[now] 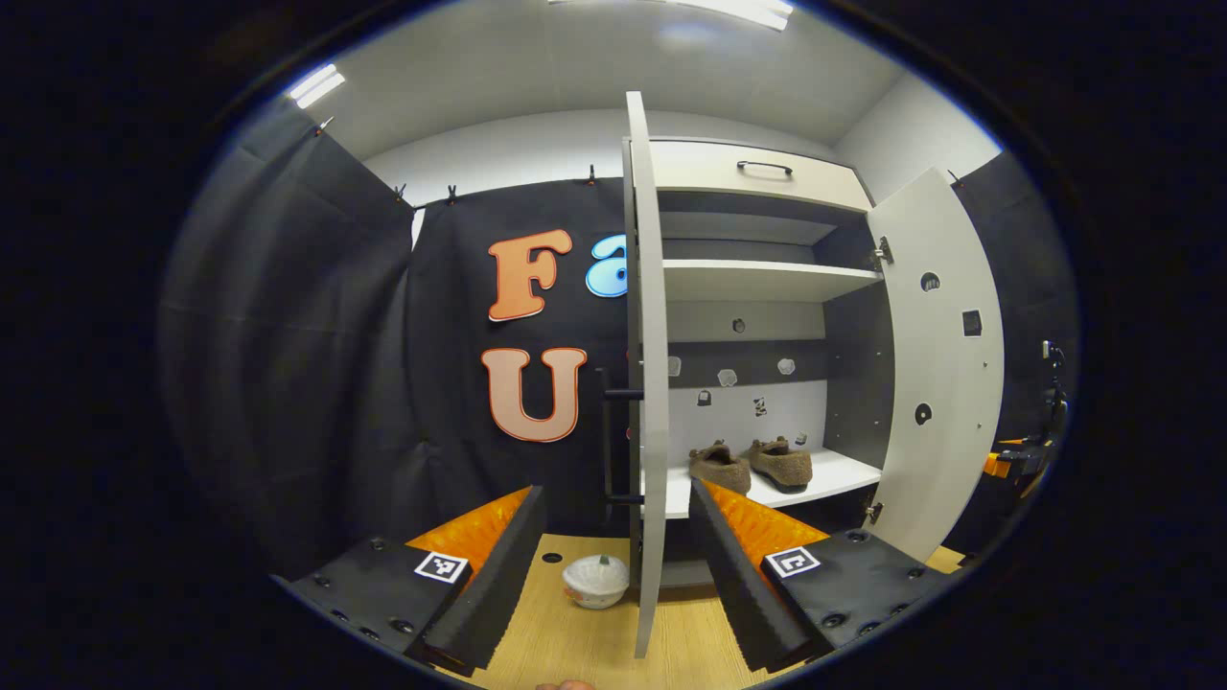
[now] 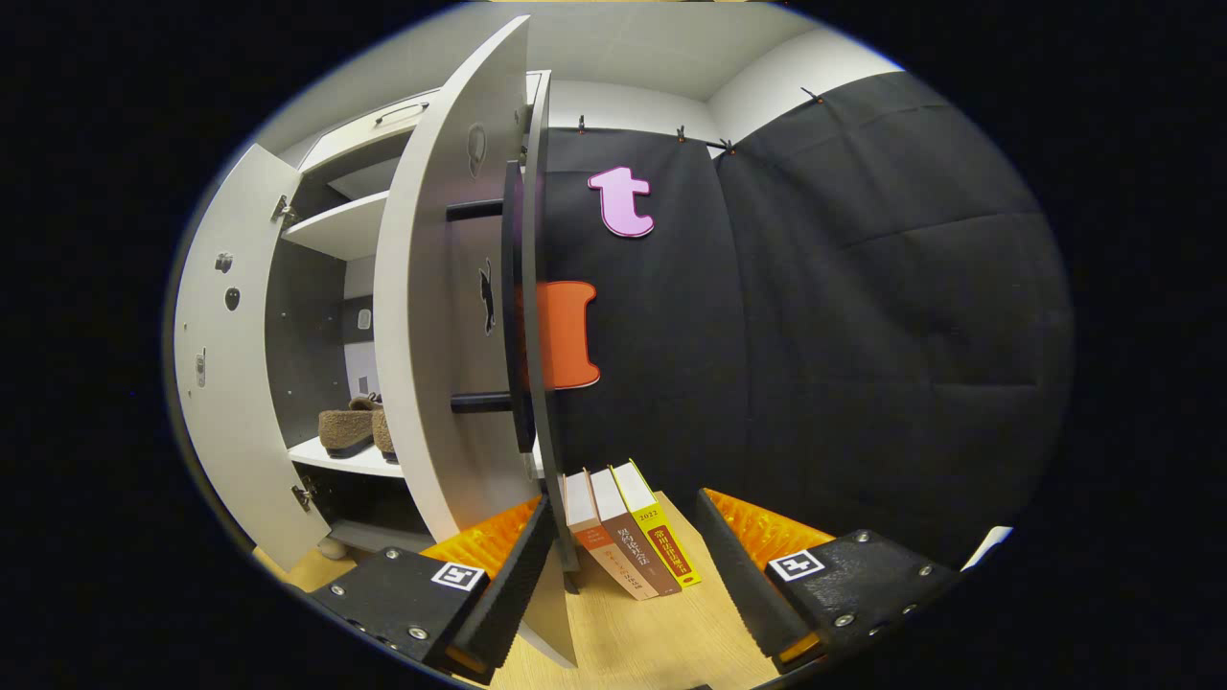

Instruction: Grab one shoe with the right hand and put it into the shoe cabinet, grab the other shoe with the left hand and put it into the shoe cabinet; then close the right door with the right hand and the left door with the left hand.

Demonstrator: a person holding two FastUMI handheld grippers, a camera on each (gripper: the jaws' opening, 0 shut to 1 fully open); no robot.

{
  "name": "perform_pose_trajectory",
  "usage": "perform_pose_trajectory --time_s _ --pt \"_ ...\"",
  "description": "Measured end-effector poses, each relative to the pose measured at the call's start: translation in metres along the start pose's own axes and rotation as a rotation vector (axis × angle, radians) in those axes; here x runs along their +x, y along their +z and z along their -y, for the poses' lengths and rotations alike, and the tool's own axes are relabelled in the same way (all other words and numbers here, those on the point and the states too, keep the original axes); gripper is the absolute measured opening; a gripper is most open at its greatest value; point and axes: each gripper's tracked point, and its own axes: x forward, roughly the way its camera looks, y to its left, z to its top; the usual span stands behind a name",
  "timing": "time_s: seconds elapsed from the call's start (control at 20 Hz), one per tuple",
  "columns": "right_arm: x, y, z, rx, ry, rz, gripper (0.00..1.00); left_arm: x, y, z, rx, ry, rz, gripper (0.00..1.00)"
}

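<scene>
Two brown fuzzy shoes [image 1: 752, 465] sit side by side on the lower shelf of the pale shoe cabinet [image 1: 757, 280]. Both doors stand open. In the left gripper view the left door [image 1: 649, 383] is edge-on straight ahead, its black handle [image 1: 618, 446] on the left face. My left gripper [image 1: 618, 580] is open, its fingers on either side of that door's bottom edge, not touching it. In the right gripper view the right door [image 2: 436, 335] with its dark handle [image 2: 513, 307] looms close, and the shoes [image 2: 350, 426] show behind it. My right gripper [image 2: 628, 585] is open; the door's lower edge passes beside its left finger.
A white lidded bowl [image 1: 594, 582] rests on the wooden floor just left of the left door. Three books [image 2: 628, 537] lean against the cabinet's right side. The right door [image 1: 944, 364] and the left door [image 2: 225, 383] swing wide. Black cloth walls close in both sides.
</scene>
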Motion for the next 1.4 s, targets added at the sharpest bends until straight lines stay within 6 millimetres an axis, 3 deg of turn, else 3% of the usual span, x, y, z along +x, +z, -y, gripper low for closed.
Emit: perform_pose_trajectory --time_s 0.5,0.8,0.95,1.4 --pt "-0.010 0.003 -0.034 -0.051 0.025 0.007 0.92 0.013 -0.017 -0.037 -0.056 0.018 -0.024 0.96" --pt "-0.006 0.000 -0.079 -0.058 0.094 0.000 0.92 0.019 -0.036 -0.050 -0.074 0.020 -0.051 0.96" --pt "-0.002 -0.002 -0.102 -0.053 0.133 -0.005 0.92 0.021 -0.037 -0.057 -0.062 0.022 -0.043 0.99" --pt "0.026 -0.009 -0.168 -0.028 0.232 -0.009 0.92 0.032 -0.046 -0.072 -0.045 0.023 -0.044 0.96"
